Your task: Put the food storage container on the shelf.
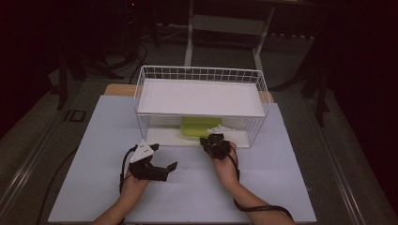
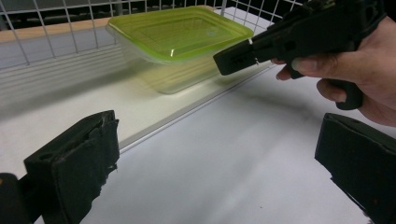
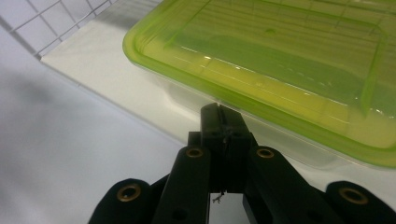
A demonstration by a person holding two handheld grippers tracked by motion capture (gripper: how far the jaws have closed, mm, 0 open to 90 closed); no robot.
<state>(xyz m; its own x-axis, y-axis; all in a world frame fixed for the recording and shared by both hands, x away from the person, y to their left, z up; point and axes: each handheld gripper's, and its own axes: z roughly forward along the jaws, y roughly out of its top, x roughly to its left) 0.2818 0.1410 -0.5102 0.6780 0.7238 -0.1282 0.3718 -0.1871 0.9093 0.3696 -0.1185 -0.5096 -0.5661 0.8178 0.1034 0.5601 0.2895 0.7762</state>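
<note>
Dim surroundings are seen around a pale desk (image 1: 187, 187), on which a white wire rack (image 1: 202, 75) is stood. A green-lidded box (image 1: 199, 126) is lodged on the rack's lower shelf, under the upper board. The right tongs (image 1: 212, 140) are shown clenched, empty, with their tips just beside the box's near edge, the lid rim being seen close above them in the right gripper view. The left tongs (image 1: 164, 168) are held released over the bare desk, well apart from the box.
</note>
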